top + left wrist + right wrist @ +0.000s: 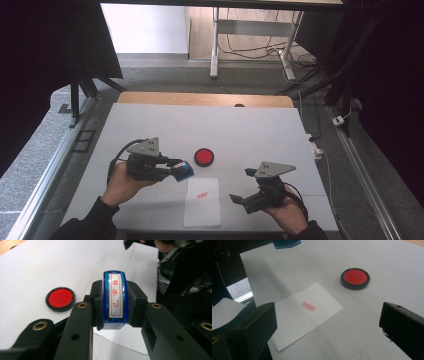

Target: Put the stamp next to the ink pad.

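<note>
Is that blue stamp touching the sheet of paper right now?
Apart. The high view shows the blue stamp clamped in the left hand-held gripper, held beyond the paper and its upper left corner, not on the sheet.

Bright, even overhead light — soft shadows, dark surroundings, blurred near fingers [249, 332].

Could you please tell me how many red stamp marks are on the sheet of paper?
1. A single red stamp mark sits near the middle of the sheet of paper, which lies flat on the table in front of the red ink pad.
</note>
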`<state>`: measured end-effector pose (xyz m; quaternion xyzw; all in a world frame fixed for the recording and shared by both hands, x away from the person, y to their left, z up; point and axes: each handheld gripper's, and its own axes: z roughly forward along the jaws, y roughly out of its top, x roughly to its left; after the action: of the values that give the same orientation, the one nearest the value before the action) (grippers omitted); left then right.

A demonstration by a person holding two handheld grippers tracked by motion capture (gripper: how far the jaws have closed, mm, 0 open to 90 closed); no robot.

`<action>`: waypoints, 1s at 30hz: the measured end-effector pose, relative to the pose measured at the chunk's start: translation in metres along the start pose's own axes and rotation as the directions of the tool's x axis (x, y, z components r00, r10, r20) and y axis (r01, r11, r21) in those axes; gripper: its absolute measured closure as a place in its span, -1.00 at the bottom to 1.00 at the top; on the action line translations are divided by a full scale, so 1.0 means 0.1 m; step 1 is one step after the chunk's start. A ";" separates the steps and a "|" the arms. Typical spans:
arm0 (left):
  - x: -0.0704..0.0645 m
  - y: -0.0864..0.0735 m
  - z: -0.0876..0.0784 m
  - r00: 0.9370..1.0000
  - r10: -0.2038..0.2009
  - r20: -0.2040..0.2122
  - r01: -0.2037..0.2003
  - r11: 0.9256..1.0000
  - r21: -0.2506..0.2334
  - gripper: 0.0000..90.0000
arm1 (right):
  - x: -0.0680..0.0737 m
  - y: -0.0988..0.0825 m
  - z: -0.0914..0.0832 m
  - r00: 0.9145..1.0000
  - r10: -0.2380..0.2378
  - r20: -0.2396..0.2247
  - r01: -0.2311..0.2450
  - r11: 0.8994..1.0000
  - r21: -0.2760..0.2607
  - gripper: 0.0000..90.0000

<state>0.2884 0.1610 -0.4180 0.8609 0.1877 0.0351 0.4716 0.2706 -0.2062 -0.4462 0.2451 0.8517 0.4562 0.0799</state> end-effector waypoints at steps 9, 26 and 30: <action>0.10 -0.06 -0.05 0.997 -0.046 -0.059 0.047 0.999 0.008 0.56 | -0.04 -0.11 -0.12 0.997 0.021 0.075 -0.021 1.000 -0.004 -1.00; 0.28 -0.19 -0.14 0.980 -0.106 -0.169 0.114 0.993 0.040 0.56 | -0.17 -0.39 -0.39 0.965 0.076 0.249 -0.091 0.995 0.046 -1.00; 0.31 -0.22 -0.16 0.975 -0.113 -0.192 0.124 0.991 0.047 0.56 | -0.19 -0.43 -0.43 0.959 0.095 0.269 -0.113 0.992 0.053 -1.00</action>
<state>0.3070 0.1953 -0.4307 0.8545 0.2836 0.0828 0.4273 0.2570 -0.2676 -0.4582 0.3509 0.8342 0.3938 0.1610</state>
